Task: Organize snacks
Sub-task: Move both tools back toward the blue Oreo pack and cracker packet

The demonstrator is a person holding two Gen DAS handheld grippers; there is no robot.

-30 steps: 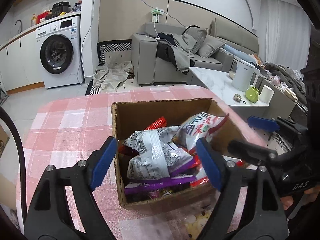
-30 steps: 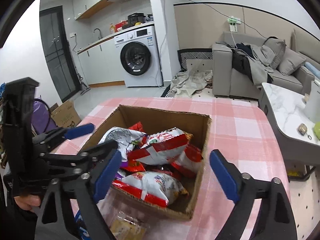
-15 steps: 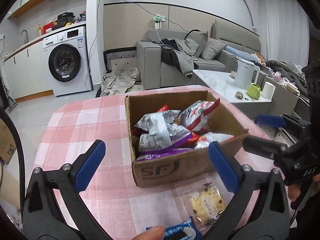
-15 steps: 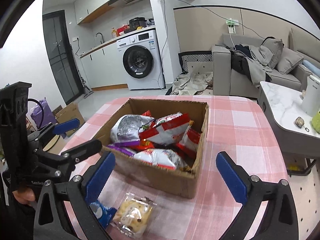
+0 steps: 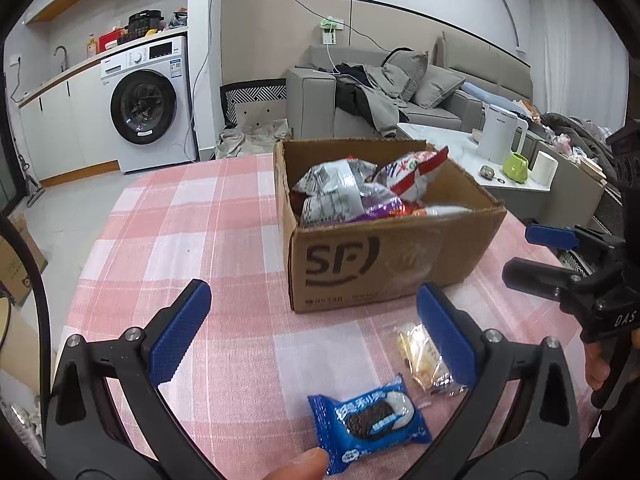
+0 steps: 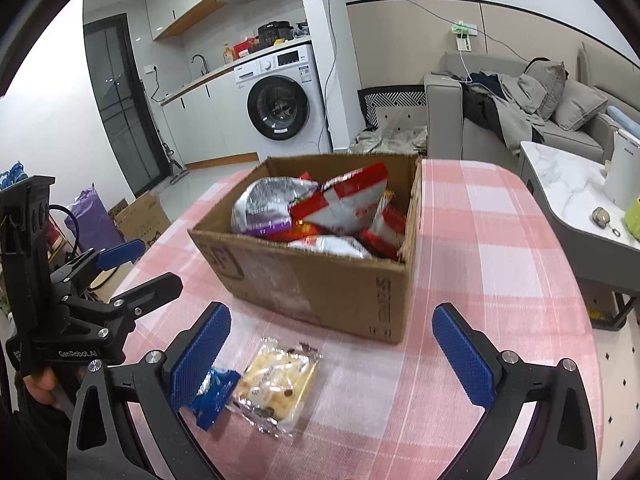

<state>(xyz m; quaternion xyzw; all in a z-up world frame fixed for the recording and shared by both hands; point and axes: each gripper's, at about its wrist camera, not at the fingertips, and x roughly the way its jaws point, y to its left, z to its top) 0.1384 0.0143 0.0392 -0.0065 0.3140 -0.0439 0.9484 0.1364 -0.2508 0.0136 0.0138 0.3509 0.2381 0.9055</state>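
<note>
A cardboard box [image 5: 384, 264] [image 6: 320, 284] full of crinkly snack bags [image 5: 340, 196] [image 6: 320, 208] stands on the pink checked tablecloth [image 5: 192, 232]. In front of it lie a blue cookie packet [image 5: 370, 420] [image 6: 214, 394] and a clear packet of pale biscuits [image 5: 424, 356] [image 6: 276, 384]. My left gripper [image 5: 316, 332] hangs open above the cloth, short of both packets, nothing between its pads. My right gripper [image 6: 332, 352] is open too, over the biscuit packet without touching it. Each gripper shows at the edge of the other's view.
A fingertip [image 5: 296, 468] pokes in at the bottom of the left wrist view. To the right stands a marble side table [image 6: 560, 184] with a white kettle [image 5: 500, 140] and green cup [image 5: 516, 168]. A washing machine [image 6: 280, 104] and grey sofa [image 5: 384, 96] lie beyond.
Both grippers have pulled back from above the box toward the near table edge and opened wider. The two small packets in front of the box have come into view.
</note>
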